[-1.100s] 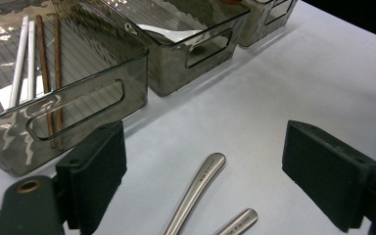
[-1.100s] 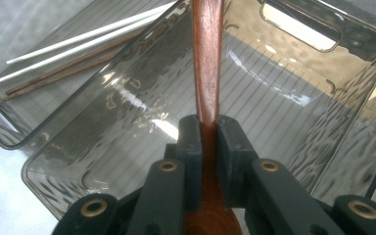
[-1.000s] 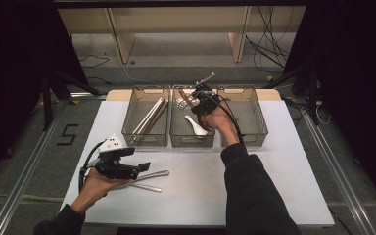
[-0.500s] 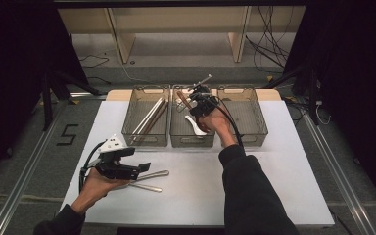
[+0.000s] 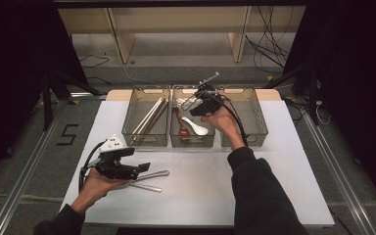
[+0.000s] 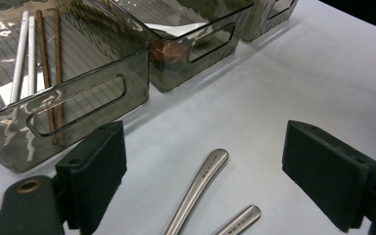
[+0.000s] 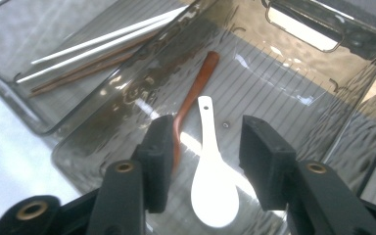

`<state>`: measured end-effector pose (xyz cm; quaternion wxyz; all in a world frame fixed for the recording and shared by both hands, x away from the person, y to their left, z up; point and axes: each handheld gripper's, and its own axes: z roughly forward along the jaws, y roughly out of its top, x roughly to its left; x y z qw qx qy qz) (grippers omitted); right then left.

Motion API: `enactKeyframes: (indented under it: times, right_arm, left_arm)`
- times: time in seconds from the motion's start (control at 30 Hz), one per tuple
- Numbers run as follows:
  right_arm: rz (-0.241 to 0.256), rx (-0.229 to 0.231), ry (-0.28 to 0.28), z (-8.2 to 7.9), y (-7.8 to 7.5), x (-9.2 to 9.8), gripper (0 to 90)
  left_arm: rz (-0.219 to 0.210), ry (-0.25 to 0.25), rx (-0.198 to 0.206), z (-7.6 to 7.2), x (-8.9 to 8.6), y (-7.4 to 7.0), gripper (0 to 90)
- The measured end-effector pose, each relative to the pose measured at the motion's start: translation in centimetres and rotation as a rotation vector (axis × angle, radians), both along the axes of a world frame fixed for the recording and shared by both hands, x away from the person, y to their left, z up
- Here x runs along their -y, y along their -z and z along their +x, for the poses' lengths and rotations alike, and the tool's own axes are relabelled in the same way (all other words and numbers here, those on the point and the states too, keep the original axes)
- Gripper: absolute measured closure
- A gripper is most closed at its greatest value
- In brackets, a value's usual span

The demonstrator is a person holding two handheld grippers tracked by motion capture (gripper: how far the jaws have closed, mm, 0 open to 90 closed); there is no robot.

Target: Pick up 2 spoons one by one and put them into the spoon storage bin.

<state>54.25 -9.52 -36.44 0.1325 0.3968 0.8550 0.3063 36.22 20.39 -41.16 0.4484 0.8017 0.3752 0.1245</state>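
High view: right gripper [image 5: 201, 104] hovering, jaws apart and empty, over white spoon [image 7: 214, 183] lying in middle bin [image 5: 192, 142]. Left gripper [image 6: 203, 181], jaws wide, straddling metal handles [image 6: 196, 188]; likely closing on one next.

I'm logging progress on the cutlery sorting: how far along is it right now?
Done: chopsticks lie in the left bin, and a white spoon and a brown spoon lie in the middle bin. In hand: the right gripper hovers open over the white spoon, holding nothing. Left: two metal handles lie on the table between the open left gripper's fingers; the right bin looks empty.
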Motion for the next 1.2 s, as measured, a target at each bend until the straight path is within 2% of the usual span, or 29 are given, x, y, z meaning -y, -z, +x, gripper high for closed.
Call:
enactKeyframes:
  times: [0.17,0.4,0.83,1.07,1.2]
  right_arm:
    - [0.012,0.003,-0.021,-1.5,-0.3,1.0,48.3]
    - [0.009,0.004,-0.048,-3.6,0.2,2.9,42.8]
    - [0.045,0.028,-0.094,-8.0,0.5,5.0,38.0]
    - [0.063,0.035,-0.11,-10.5,0.9,6.0,36.3]
    - [0.084,0.034,-0.121,-11.8,1.0,6.5,35.2]
  left_arm:
    - [0.023,0.002,-0.023,0.2,0.1,0.3,16.1]
    - [0.07,-0.004,-0.059,0.7,0.1,0.8,16.1]
    - [0.162,0.015,-0.113,1.2,0.5,1.4,16.9]
    - [0.189,0.024,-0.139,1.5,0.7,1.7,17.3]
    - [0.216,0.031,-0.139,1.5,0.9,1.8,17.5]
